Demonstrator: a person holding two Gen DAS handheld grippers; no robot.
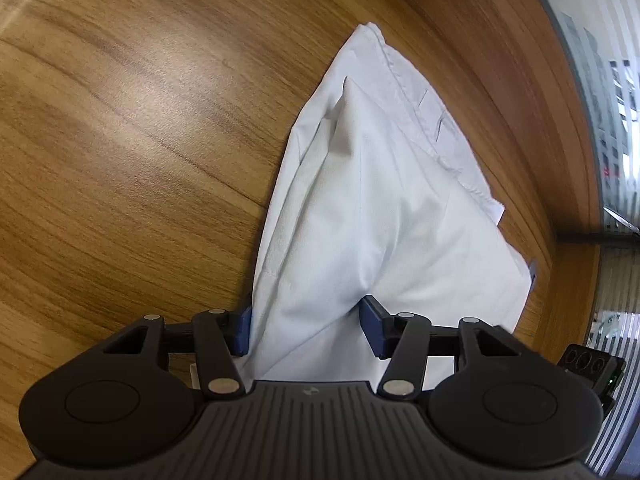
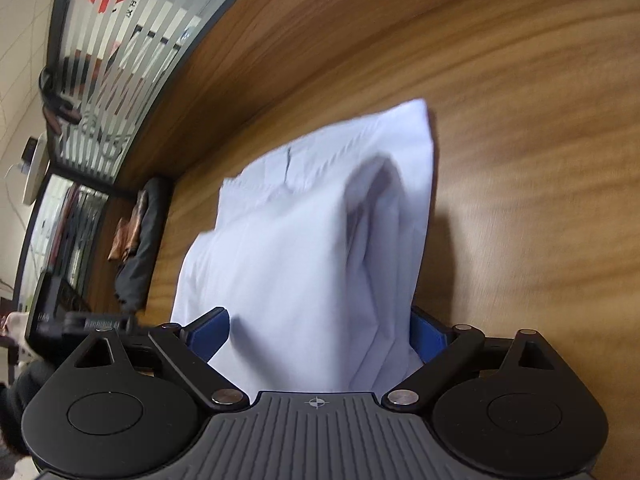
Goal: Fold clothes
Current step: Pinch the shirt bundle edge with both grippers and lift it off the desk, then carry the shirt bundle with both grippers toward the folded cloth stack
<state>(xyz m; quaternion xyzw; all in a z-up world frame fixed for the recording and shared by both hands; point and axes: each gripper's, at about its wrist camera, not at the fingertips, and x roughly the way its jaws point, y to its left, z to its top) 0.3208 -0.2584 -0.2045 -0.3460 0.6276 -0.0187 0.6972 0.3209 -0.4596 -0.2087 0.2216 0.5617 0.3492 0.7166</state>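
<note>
Gripping a white garment [image 1: 372,208] between blue pads [image 1: 242,330], left claw [image 1: 308,326] clamped on bunched cloth, fabric rising in a peaked fold ahead of the fingers and spreading away across the wooden bench [image 1: 120,140]. Stitched hem running along the far right side of the cloth, ending in a corner near the bench's far part. Lying partly on the bench, partly lifted toward the claw.

Seen from the right wrist: right claw [image 2: 320,336] likewise clamped on the same white garment [image 2: 304,248], blue pads [image 2: 426,338] pressing a thick gather of layers from both sides, jaws held fairly wide by the bulk between them. Blurred cloth, deep vertical creases near the right pad, a flat squared corner at the far end resting on the wood [image 2: 520,160]. Small dark mark on the fabric near its far edge, too blurred to identify.

Beyond the bench edge, striped glass partition [image 2: 120,80] with a red shape behind it, and a dark bundle [image 2: 140,248] by the bench's left end, detail unclear
</note>
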